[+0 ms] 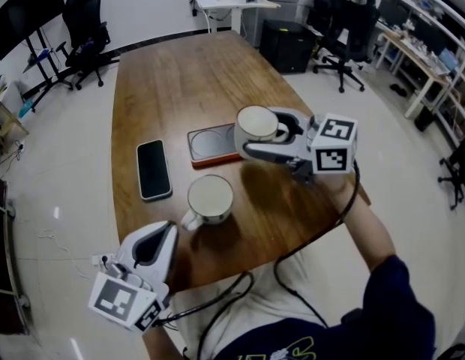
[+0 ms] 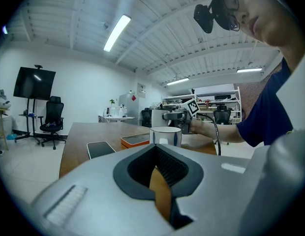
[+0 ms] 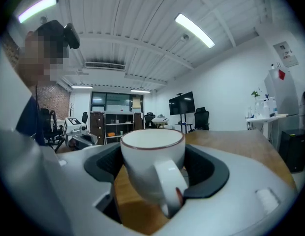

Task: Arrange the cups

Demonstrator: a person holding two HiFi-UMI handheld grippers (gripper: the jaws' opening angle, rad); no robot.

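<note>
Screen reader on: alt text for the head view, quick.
The right gripper holds a white cup over a wooden table, beside an orange pad. A second cup and a phone rest nearby; the left gripper, shut and empty, hovers at the near edge.

We hold a white cup point(image 1: 253, 121) in our right tongs point(image 1: 262, 132) above the tabletop point(image 1: 180, 81), just beside an orange pad point(image 1: 211, 144). A second cup point(image 1: 210, 196) stands nearer us, a phone point(image 1: 153, 169) to its left. Our left tongs point(image 1: 163, 235) hover closed and empty at the near edge.
</note>
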